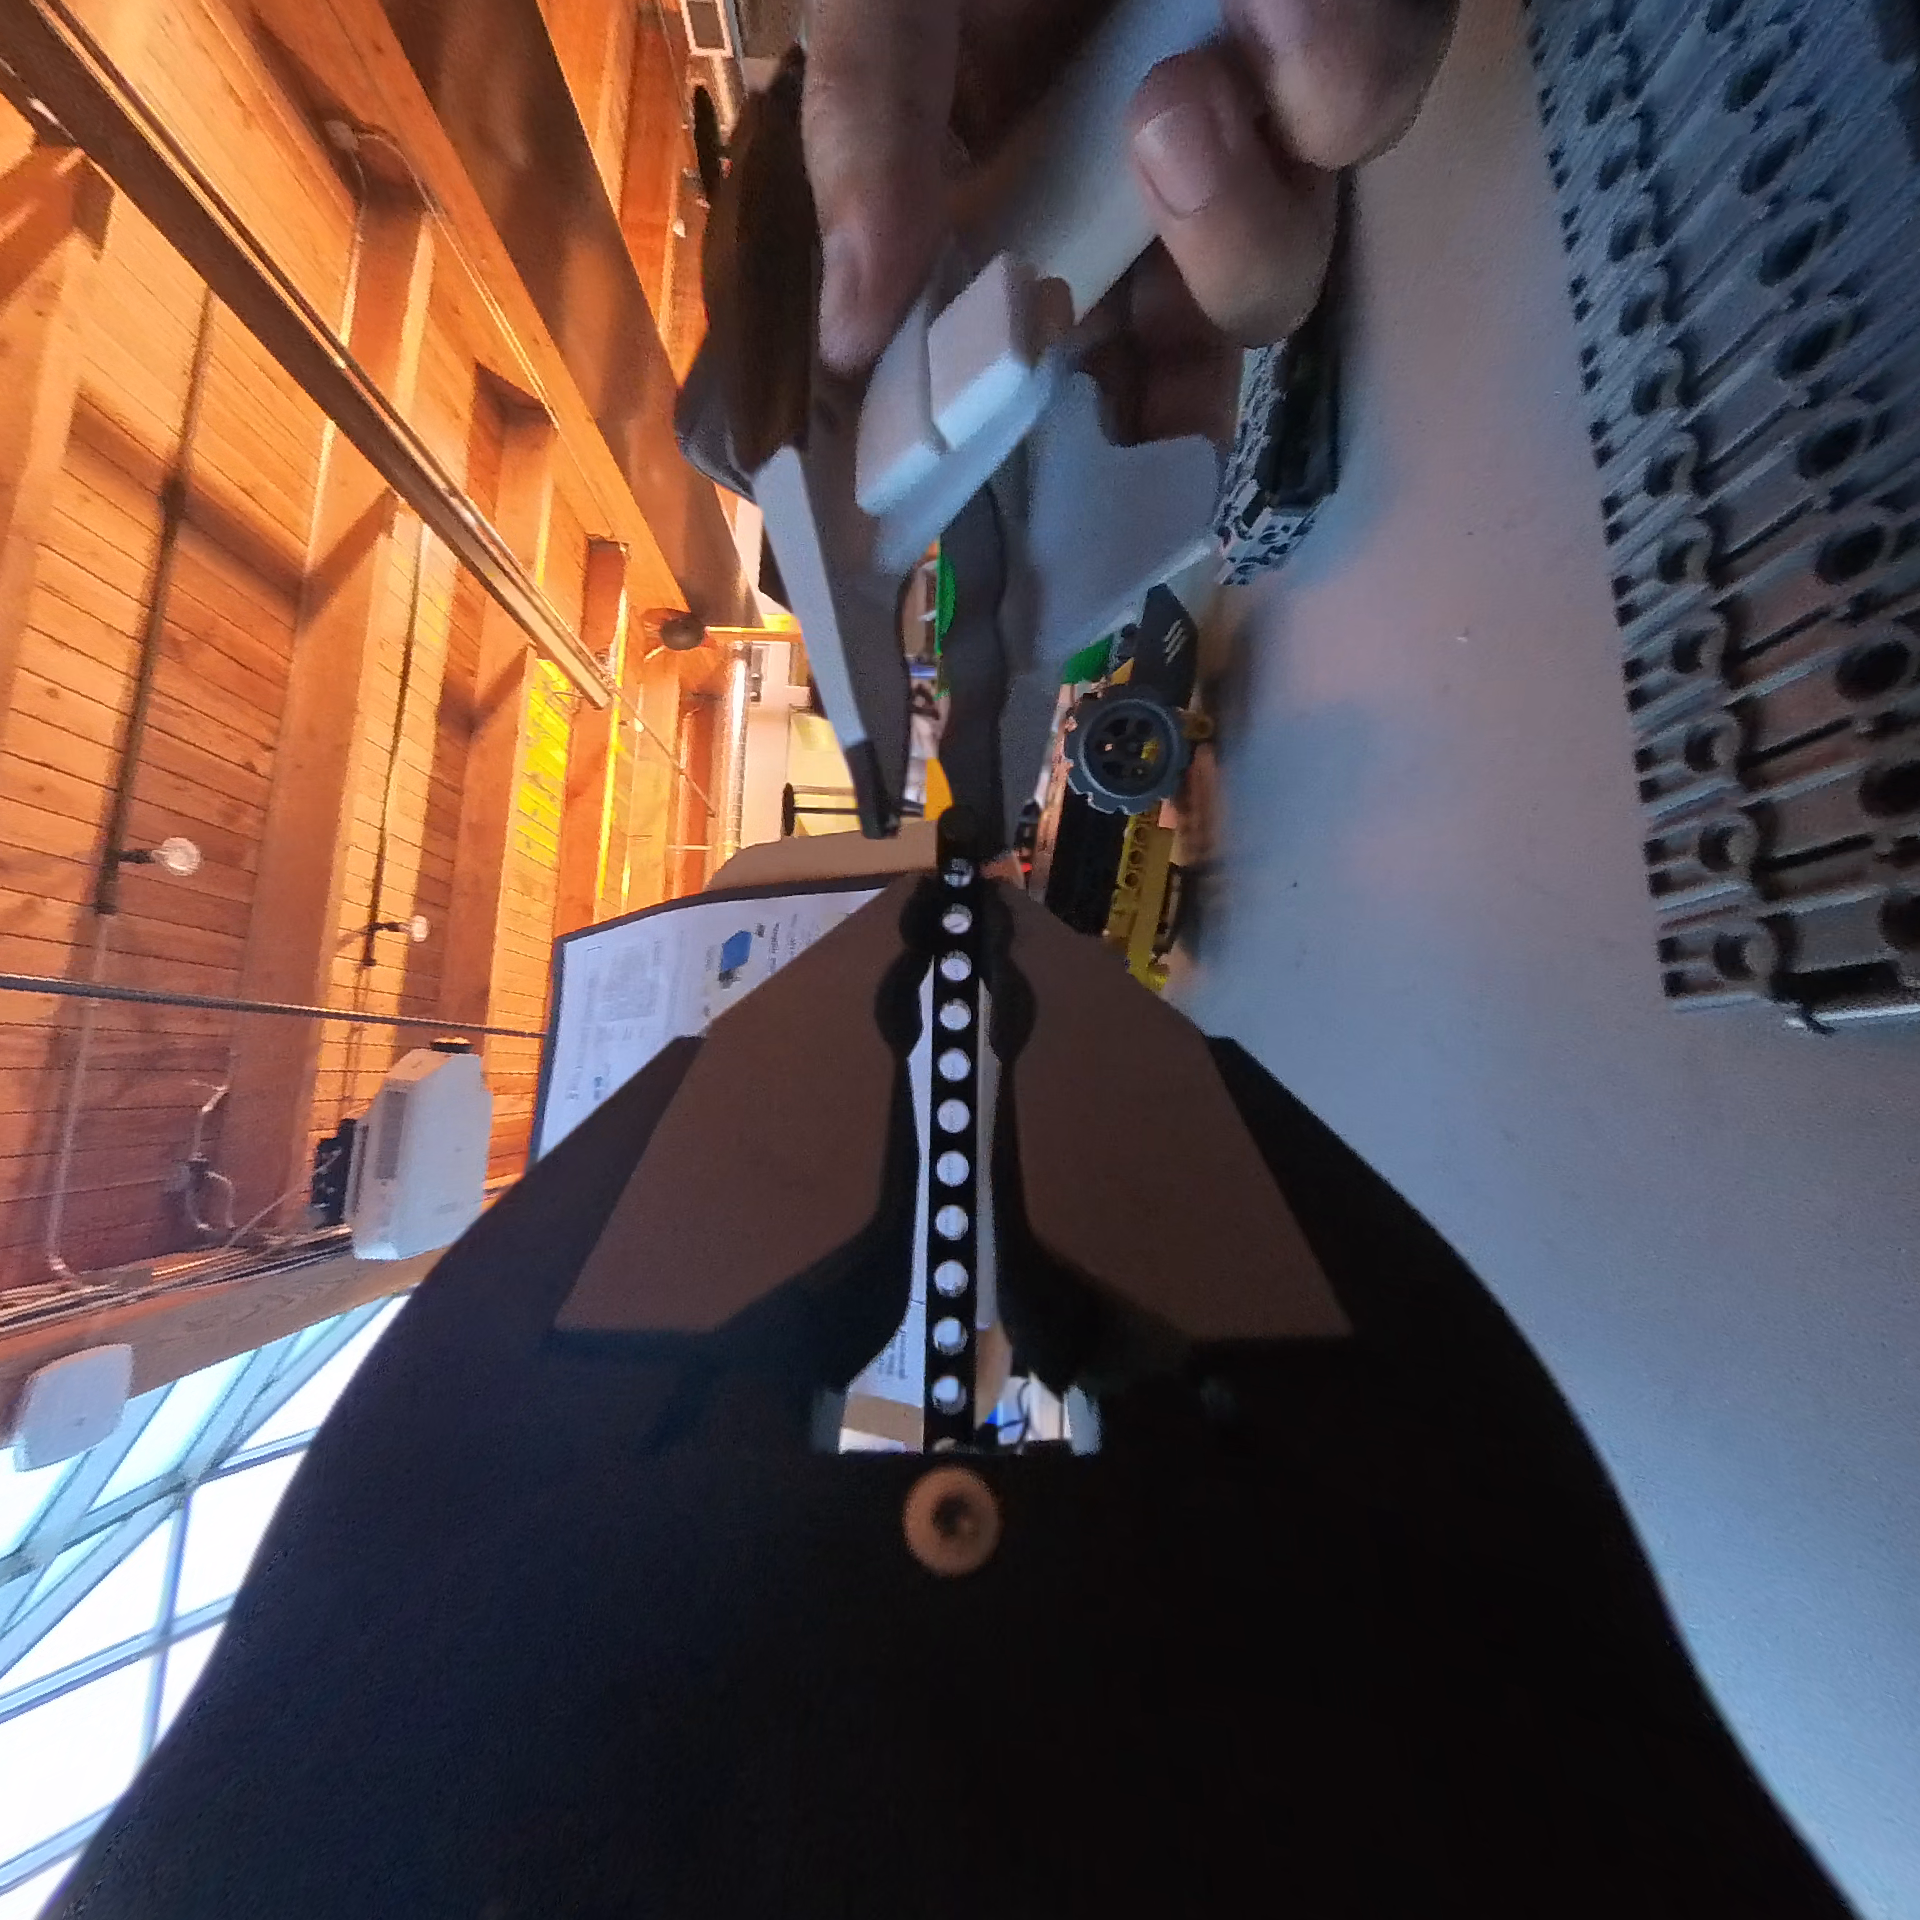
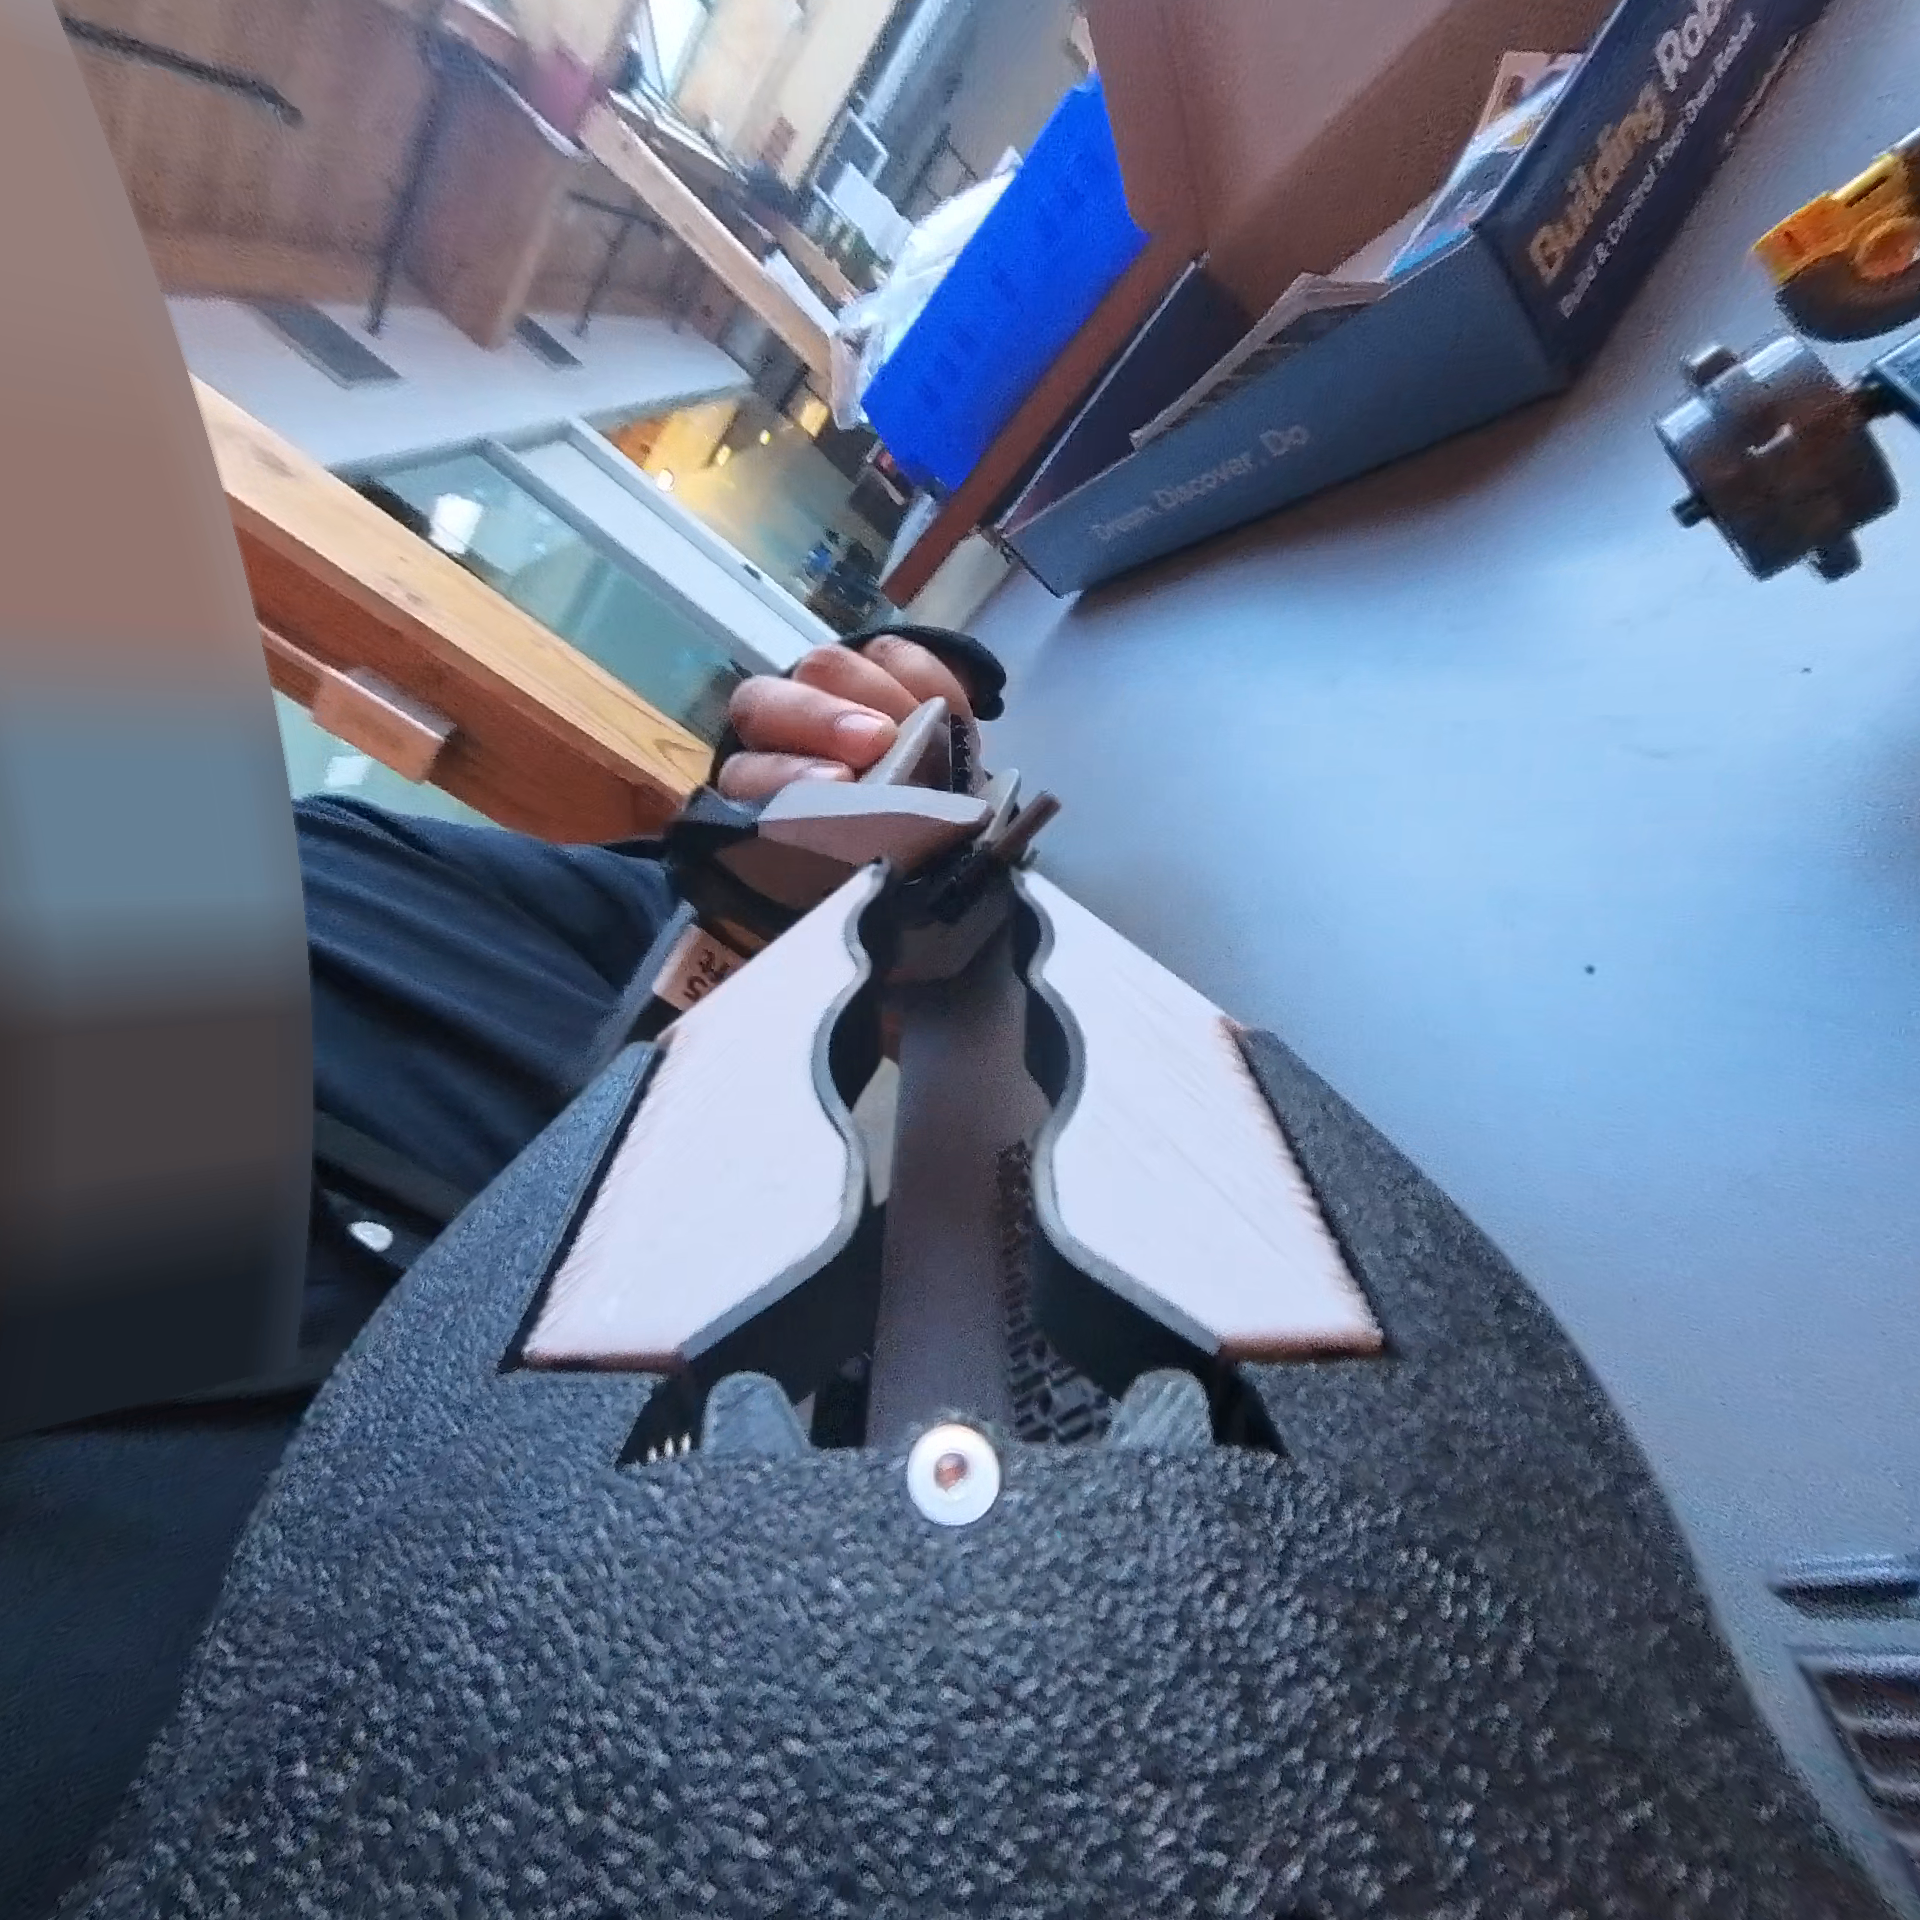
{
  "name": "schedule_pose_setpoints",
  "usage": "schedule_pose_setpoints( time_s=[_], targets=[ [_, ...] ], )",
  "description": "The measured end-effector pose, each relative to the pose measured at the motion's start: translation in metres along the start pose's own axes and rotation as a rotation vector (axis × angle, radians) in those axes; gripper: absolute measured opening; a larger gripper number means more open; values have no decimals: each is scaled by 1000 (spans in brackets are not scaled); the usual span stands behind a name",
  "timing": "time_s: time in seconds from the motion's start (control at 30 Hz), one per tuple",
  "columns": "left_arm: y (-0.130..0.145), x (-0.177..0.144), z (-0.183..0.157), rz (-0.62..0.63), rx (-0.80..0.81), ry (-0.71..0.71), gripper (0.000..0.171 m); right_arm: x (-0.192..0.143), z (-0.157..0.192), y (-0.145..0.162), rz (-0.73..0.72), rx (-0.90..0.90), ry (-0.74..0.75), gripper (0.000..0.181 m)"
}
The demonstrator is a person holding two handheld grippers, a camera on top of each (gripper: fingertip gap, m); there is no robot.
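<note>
My left gripper (image 1: 954,891) is shut on a long black beam with a row of round holes (image 1: 953,1117). The beam lies along the gap between the two fingers, and its far end sticks out just past the tips. My right gripper (image 1: 930,828), held by a hand (image 1: 1226,156), comes in from the far side and meets that end tip to tip. In the right wrist view the right gripper (image 2: 954,875) is closed on a small black piece (image 2: 966,888) at the beam's end. A hand (image 2: 831,727) holds the left gripper just beyond it.
A yellow and black toy vehicle with a grey wheel (image 1: 1127,743) stands on the grey table (image 2: 1455,831). A stack of grey perforated blocks (image 1: 1766,520) lies nearby. A dark blue box (image 2: 1351,395), a dark grey part (image 2: 1777,468) and a printed sheet (image 1: 665,997) are also there. Left and right tips are no more than a few centimetres apart.
</note>
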State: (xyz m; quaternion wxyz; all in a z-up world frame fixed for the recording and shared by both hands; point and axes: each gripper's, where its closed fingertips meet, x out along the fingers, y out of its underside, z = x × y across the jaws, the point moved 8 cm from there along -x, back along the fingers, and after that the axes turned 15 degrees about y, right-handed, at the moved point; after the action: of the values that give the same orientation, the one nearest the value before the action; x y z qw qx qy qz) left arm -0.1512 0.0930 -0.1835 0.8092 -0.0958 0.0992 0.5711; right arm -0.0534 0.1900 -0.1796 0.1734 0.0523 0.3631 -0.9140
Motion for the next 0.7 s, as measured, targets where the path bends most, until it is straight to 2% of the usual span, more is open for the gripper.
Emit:
schedule_pose_setpoints(
  time_s=[0.07, 0.2, 0.33, 0.43, 0.53, 0.6, 0.7],
  targets=[
    [-1, 0, -1, -3, 16, -4, 4, 2, -3, 1, 0, 39, -5, 9],
    [1, 2, -4, 14, 38, 5, 4, 5, -7, 4, -6, 91, -14, 7],
    [7, 11, -6, 57, -13, 40, 8, 3, -7, 2, -46, -17, 65, 4],
    [13, 14, -4, 67, -129, 91, 9, 2, -3, -3, -84, -137, 127, 2],
    [19, 12, -1, -11, -277, 165, 11, 0, -1, -7, -82, -271, 199, 2],
    [22, 9, 6, -68, -387, 227, 22, 0, 3, -7, -71, -384, 244, 2],
    [27, 7, 13, -218, -559, 381, 28, 3, 9, -3, -39, -527, 256, 2]
  ],
)
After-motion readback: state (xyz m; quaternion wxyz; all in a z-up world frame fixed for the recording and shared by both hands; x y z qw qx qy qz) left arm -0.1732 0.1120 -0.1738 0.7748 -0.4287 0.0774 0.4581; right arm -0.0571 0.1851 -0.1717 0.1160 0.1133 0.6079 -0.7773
